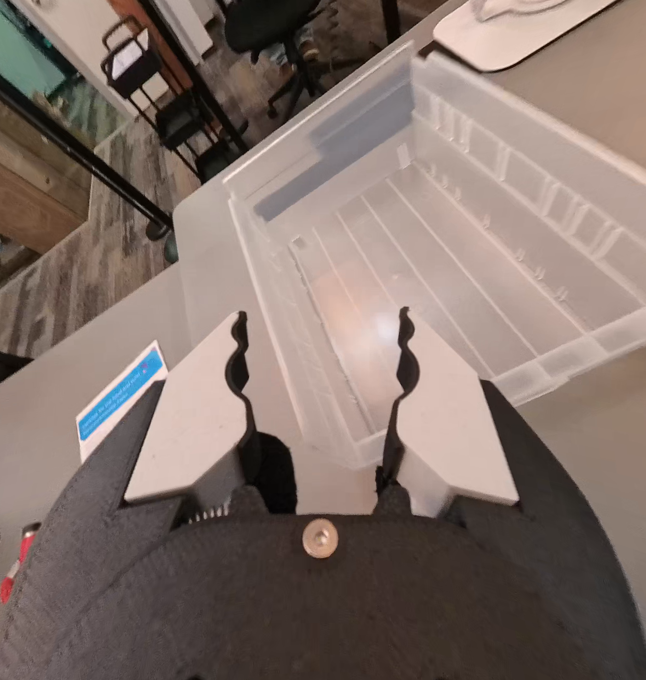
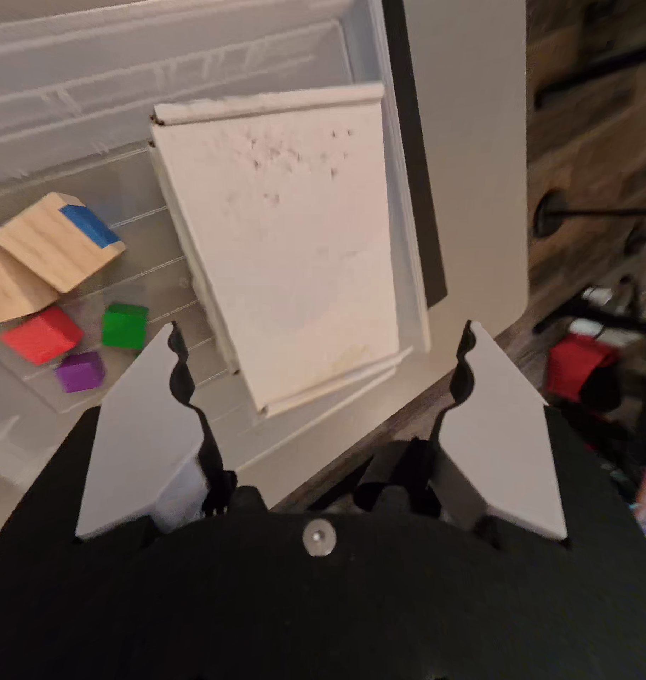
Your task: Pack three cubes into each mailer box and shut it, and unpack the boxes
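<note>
— Holding anything in your left gripper (image 1: 323,312)?
— No, its jaws gape wide over the near end of a clear plastic bin (image 1: 608,333) on the grey table (image 1: 590,460).
— And your right gripper (image 2: 321,323)?
— Spread wide too, holding nothing, poised above a shut white mailer box (image 2: 277,235) lying flat in another clear bin (image 2: 93,73). Left of that box sit red (image 2: 42,336), green (image 2: 124,325) and purple (image 2: 80,371) cubes, near two larger wooden blocks (image 2: 53,243).

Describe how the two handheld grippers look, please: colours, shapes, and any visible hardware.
Both the left gripper and the right gripper have a black, rough-textured rounded body, two white wedge-shaped fingers with wavy black inner pads, and one silver screw at the centre.
</note>
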`<control>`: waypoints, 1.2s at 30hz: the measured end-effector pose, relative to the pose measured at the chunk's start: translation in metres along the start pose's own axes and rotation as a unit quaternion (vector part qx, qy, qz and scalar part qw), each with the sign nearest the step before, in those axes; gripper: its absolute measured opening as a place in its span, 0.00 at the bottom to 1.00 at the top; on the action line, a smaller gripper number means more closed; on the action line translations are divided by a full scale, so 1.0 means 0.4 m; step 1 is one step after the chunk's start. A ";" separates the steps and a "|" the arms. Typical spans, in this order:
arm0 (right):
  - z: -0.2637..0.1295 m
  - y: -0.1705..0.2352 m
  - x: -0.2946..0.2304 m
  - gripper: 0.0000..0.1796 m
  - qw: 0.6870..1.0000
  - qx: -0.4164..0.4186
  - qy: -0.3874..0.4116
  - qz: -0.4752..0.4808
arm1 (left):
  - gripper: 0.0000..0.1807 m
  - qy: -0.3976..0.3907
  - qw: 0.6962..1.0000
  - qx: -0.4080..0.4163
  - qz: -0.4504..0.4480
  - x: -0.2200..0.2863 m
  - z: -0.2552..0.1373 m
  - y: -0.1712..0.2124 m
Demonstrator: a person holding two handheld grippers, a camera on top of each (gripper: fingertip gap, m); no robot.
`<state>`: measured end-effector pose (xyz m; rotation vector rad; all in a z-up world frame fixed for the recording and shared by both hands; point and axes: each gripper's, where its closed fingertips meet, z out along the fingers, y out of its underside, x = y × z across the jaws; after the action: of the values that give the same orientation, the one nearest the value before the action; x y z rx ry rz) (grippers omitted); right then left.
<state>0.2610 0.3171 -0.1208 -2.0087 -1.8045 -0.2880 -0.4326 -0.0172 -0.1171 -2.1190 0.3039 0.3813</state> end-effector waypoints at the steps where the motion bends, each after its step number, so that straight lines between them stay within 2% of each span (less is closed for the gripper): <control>1: -0.023 0.025 0.000 0.78 0.999 -0.004 0.012 0.037 | 0.47 0.004 1.000 -0.011 -0.015 -0.013 0.009 0.017; 4: -0.079 0.118 -0.022 0.70 0.985 -0.007 0.034 0.168 | 0.48 -0.006 0.997 -0.028 -0.071 -0.056 0.025 0.068; 7: -0.099 0.218 -0.068 0.61 0.963 -0.001 0.055 0.265 | 0.49 -0.004 0.995 -0.050 -0.086 -0.063 0.042 0.116; 10: -0.076 0.286 -0.154 0.60 0.943 0.015 0.020 0.333 | 0.43 0.007 0.993 -0.058 -0.104 -0.049 0.067 0.139; 14: -0.040 0.324 -0.247 0.50 0.927 0.033 -0.016 0.374 | 0.32 0.012 0.989 -0.065 -0.134 -0.042 0.089 0.161; 16: -0.019 0.317 -0.287 0.45 0.924 0.045 -0.040 0.378 | 0.24 0.013 0.988 -0.077 -0.137 -0.041 0.101 0.181; 19: 0.013 0.287 -0.333 0.29 0.919 0.075 -0.074 0.379 | 0.03 0.014 0.985 -0.063 -0.157 -0.041 0.119 0.179; 20: 0.024 0.280 -0.338 0.21 0.918 0.083 -0.072 0.381 | 0.02 0.010 0.985 -0.058 -0.164 -0.044 0.123 0.178; 21: 0.033 0.280 -0.334 0.18 0.917 0.087 -0.059 0.385 | 0.02 0.013 0.983 -0.052 -0.175 -0.045 0.126 0.176; 23: 0.038 0.275 -0.327 0.14 0.909 0.099 -0.048 0.402 | 0.01 0.030 0.976 -0.033 -0.215 -0.045 0.129 0.172; 28: 0.038 0.238 -0.328 0.06 0.899 0.121 -0.036 0.420 | 0.01 0.026 0.976 -0.012 -0.216 -0.050 0.098 0.169; 31: 0.036 0.170 -0.359 0.01 0.899 0.136 -0.051 0.414 | 0.01 0.025 0.969 0.025 -0.245 -0.069 0.053 0.149; 36: 0.029 0.022 -0.424 0.01 0.895 0.160 -0.067 0.410 | 0.02 -0.002 0.973 0.050 -0.225 -0.087 -0.037 0.139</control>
<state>0.2454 0.1699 -0.2046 -2.3498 -0.8370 0.3874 -0.4823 -0.0570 -0.1386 -2.0136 -0.1601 0.0998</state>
